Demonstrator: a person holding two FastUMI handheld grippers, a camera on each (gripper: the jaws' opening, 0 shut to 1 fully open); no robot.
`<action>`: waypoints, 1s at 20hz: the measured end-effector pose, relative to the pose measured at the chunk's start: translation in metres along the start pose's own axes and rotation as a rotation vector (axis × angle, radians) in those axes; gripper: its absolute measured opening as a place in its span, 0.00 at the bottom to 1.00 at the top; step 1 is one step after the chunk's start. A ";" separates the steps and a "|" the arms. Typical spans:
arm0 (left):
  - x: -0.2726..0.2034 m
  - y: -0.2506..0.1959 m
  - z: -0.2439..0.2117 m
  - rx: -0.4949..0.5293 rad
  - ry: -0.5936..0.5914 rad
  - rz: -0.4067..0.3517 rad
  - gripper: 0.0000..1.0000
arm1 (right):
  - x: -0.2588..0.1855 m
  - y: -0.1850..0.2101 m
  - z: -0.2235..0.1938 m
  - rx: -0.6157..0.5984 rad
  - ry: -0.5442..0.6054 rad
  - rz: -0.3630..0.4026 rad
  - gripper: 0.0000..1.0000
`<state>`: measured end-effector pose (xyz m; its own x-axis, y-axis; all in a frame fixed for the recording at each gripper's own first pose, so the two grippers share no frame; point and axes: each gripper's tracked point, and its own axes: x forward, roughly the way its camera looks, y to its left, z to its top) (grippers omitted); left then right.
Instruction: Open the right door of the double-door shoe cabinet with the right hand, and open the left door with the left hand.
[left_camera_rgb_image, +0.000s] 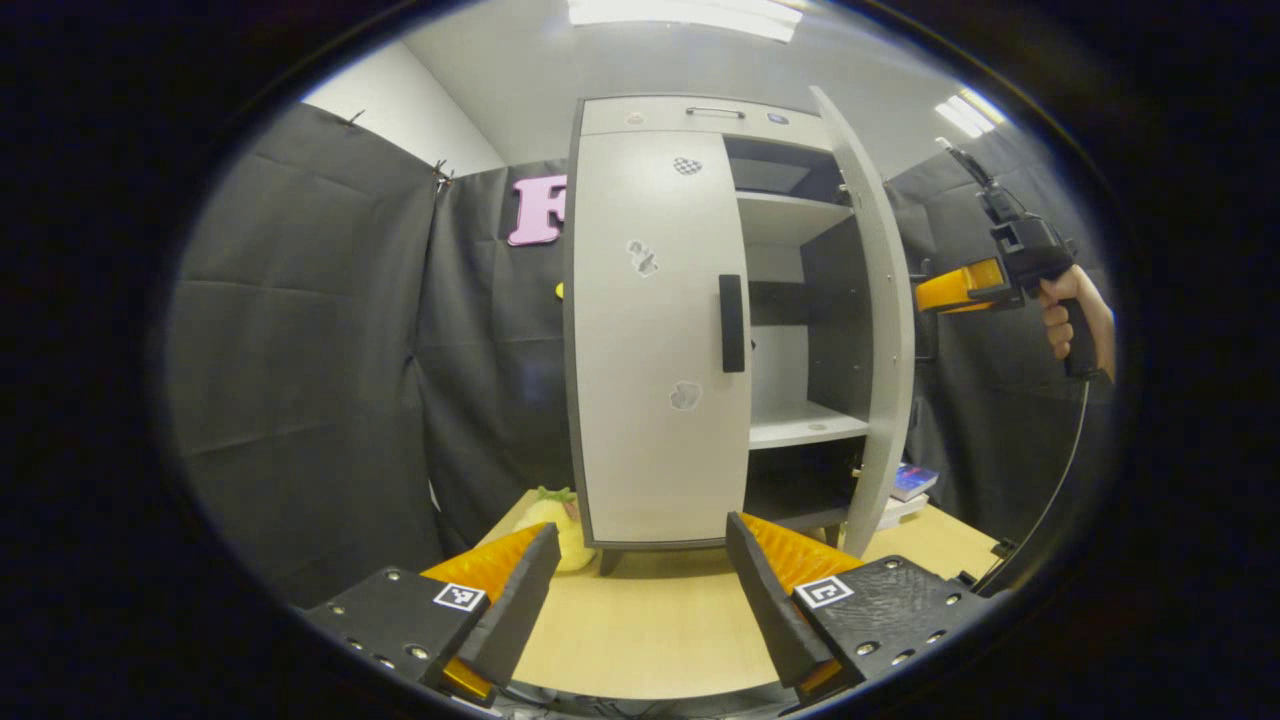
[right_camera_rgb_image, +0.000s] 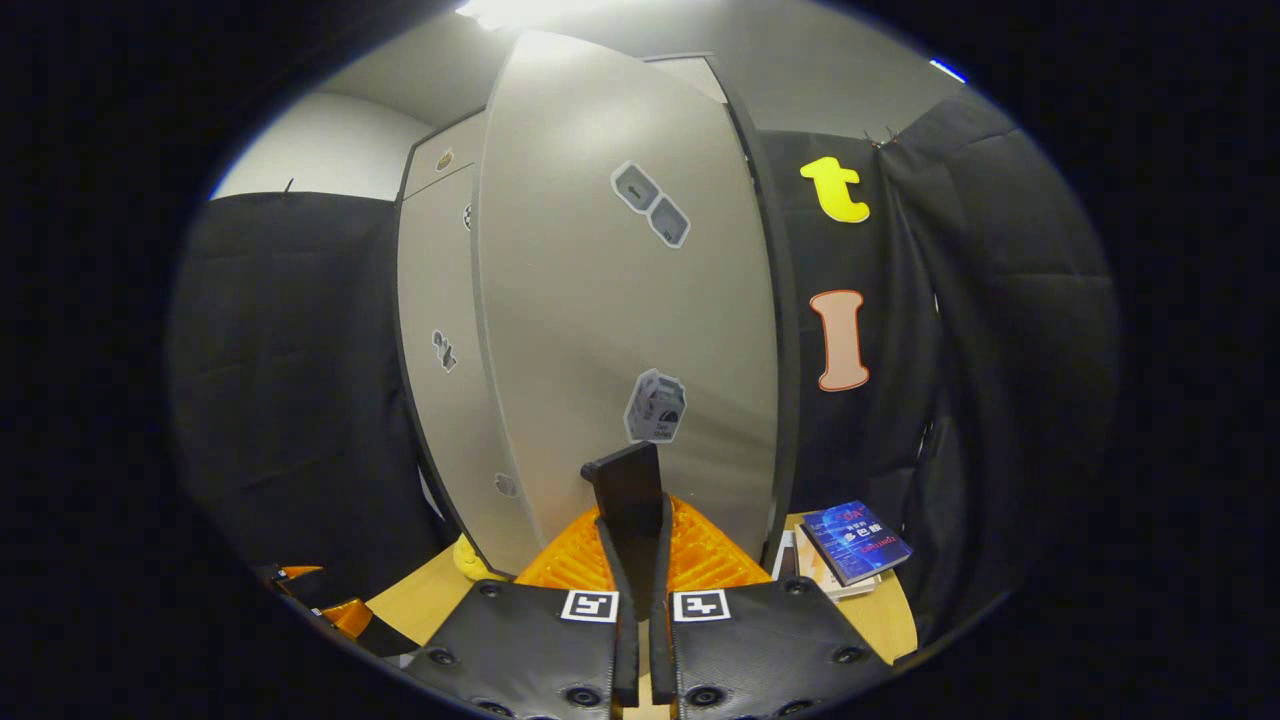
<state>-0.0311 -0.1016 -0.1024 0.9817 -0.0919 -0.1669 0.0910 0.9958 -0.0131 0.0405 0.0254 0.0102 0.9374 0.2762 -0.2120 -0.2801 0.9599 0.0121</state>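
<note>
Black booth cloth backs the shoe cabinet (left_camera_rgb_image: 660, 330) on a wooden table (left_camera_rgb_image: 640, 630): right gripper (right_camera_rgb_image: 634, 560) pinches the swung-open right door's handle (right_camera_rgb_image: 628, 490), left gripper (left_camera_rgb_image: 640, 590) spread before the closed left door (left_camera_rgb_image: 655, 400)

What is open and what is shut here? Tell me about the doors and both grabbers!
Grey right cabinet door: swung open.
Grey left cabinet door: shut.
Right gripper: shut on the right door's black bar handle.
Left gripper: open, empty.
Blue book: closed, lying flat.
</note>
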 end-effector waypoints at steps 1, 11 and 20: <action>0.002 -0.002 0.000 -0.002 0.001 -0.008 0.96 | -0.002 -0.004 0.000 0.000 -0.001 -0.009 0.02; 0.018 -0.024 -0.002 -0.007 -0.003 -0.102 0.96 | -0.034 -0.076 0.001 -0.010 -0.032 -0.155 0.05; 0.031 -0.044 0.000 0.001 -0.004 -0.176 0.96 | -0.041 -0.118 0.002 0.056 -0.099 -0.155 0.04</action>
<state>-0.0044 -0.1486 -0.1067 0.9511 -0.2653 -0.1584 0.2622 0.9642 -0.0405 0.0353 -0.0992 0.0192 0.9850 0.1257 -0.1182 -0.1216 0.9917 0.0414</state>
